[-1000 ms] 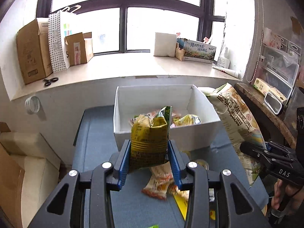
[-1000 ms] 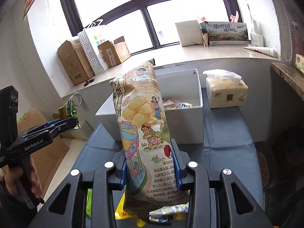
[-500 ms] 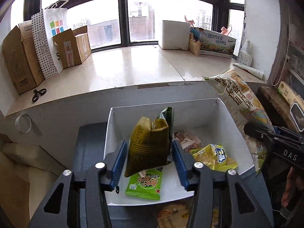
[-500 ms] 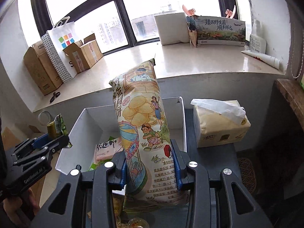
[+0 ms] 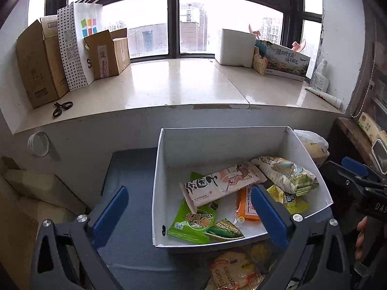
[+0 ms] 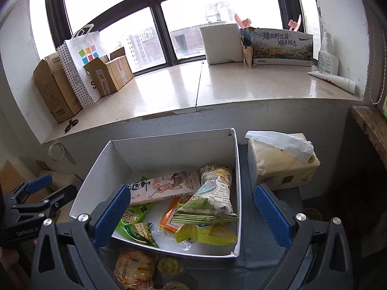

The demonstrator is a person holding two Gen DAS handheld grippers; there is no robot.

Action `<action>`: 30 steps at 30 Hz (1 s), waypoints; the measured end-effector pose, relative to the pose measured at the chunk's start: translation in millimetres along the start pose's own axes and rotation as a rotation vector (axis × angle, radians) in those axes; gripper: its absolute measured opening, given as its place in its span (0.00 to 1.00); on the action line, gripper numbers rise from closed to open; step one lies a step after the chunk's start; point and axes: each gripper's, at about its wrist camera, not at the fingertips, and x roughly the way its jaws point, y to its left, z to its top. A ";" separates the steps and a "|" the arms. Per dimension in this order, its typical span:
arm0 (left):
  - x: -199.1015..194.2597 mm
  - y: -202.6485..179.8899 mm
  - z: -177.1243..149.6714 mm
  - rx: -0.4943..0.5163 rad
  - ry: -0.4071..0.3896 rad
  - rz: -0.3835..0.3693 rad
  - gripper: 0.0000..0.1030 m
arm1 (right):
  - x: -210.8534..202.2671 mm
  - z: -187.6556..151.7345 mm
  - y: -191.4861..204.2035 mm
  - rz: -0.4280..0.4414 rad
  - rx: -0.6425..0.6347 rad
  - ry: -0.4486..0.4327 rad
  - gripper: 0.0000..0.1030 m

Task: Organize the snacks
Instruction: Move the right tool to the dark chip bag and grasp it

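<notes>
A white open box (image 5: 217, 145) (image 6: 169, 149) sits on a blue-grey cloth and holds several snack packets. The big illustrated chip bag (image 5: 285, 171) (image 6: 212, 193) lies at its right side. A small dark green packet (image 5: 225, 229) (image 6: 142, 233) lies near the front wall. My left gripper (image 5: 188, 193) hangs over the box's front left, its jaws opening wide with nothing gripped. My right gripper (image 6: 191, 191) hovers over the front right, jaws also opening, nothing pinched between them. More snack packets (image 5: 232, 270) (image 6: 135, 268) lie on the cloth in front of the box.
A tissue pack (image 6: 280, 164) stands right of the box. Behind, a wide windowsill (image 5: 181, 84) carries cardboard boxes (image 5: 36, 62), a paper bag, scissors (image 5: 62, 108) and a white block. A wooden shelf edge (image 6: 370, 123) is at the right.
Both grippers moved forward over the box and spread their jaws. The small packet fell from the left gripper and the big chip bag from the right; both now lie in the box.
</notes>
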 end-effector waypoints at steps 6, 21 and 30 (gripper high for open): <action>-39.4 -1.0 -28.1 0.033 -0.041 -0.022 1.00 | -43.3 -28.7 12.0 0.064 -0.037 -0.076 1.00; -146.2 22.6 -184.6 0.033 -0.052 -0.109 1.00 | -128.3 -178.3 26.8 0.190 -0.078 -0.110 1.00; -148.0 40.5 -237.2 -0.079 0.013 -0.141 1.00 | -93.4 -235.1 12.3 0.126 -0.103 0.038 1.00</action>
